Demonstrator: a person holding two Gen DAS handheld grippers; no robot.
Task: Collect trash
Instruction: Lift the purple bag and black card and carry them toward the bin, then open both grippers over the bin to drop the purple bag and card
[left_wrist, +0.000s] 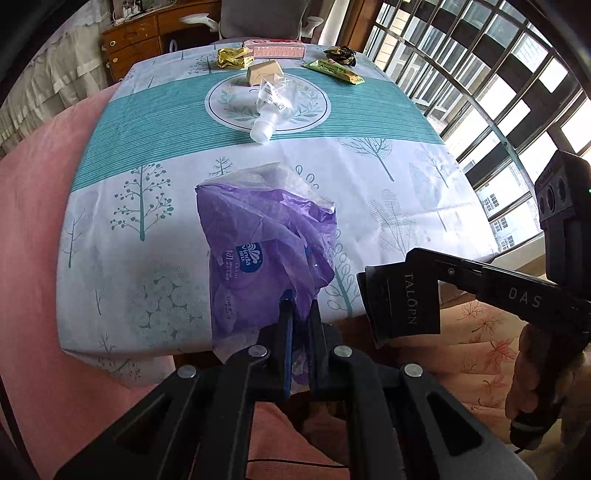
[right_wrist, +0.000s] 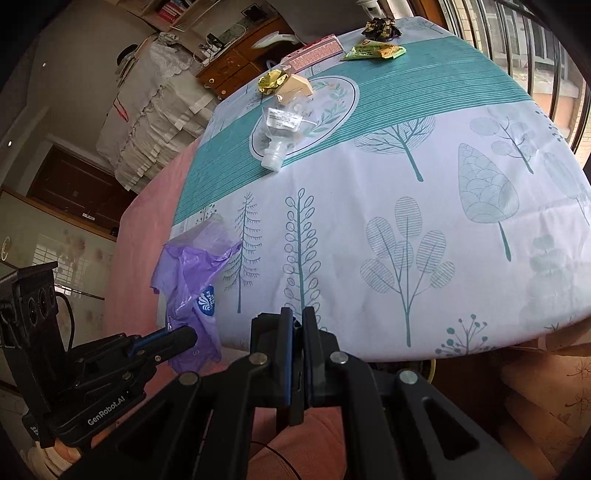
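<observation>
Your left gripper (left_wrist: 300, 306) pinches the purple plastic bag (left_wrist: 258, 236) at the near table edge (left_wrist: 110, 354); your right gripper (right_wrist: 297, 325) is closed on nothing; other trash lies farther back.

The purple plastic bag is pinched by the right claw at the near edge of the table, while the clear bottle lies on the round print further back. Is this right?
Not quite: the left claw pinches the purple plastic bag, as the left wrist view shows. The right claw is shut on nothing. The rest holds: the clear bottle lies on the round print further back on the table.
</observation>
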